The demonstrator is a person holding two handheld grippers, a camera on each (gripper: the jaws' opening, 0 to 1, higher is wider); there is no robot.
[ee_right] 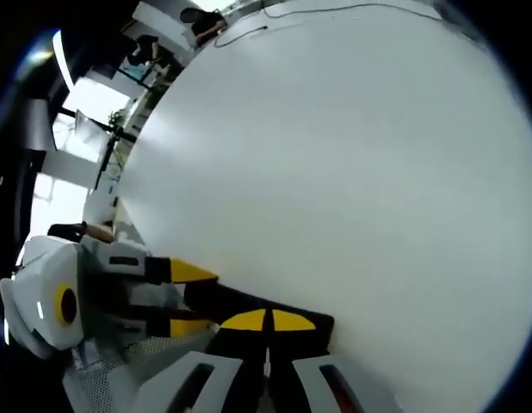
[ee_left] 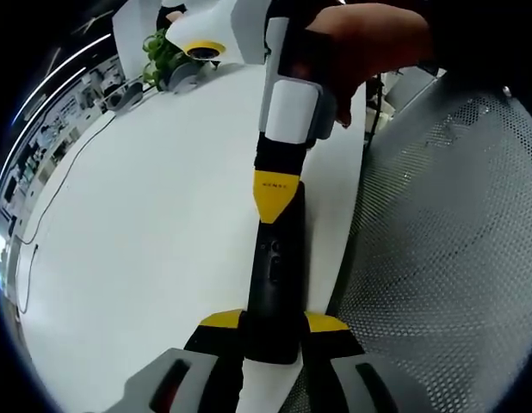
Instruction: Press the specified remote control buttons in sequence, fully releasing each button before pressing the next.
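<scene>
Steadying remote with my left tongs, lower centre of left gripper view: jaws narrow, clamped on its near end. Remote's long axis runs straight up frame along white bench edge. Right tongs enter from top, tips together, resting on remote's far half, so right is pressing hand. In right gripper view, right tongs closed, tips down on remote, lower centre.

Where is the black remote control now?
In the left gripper view, the remote control lies near the white table's right edge, between the left tongs.
</scene>
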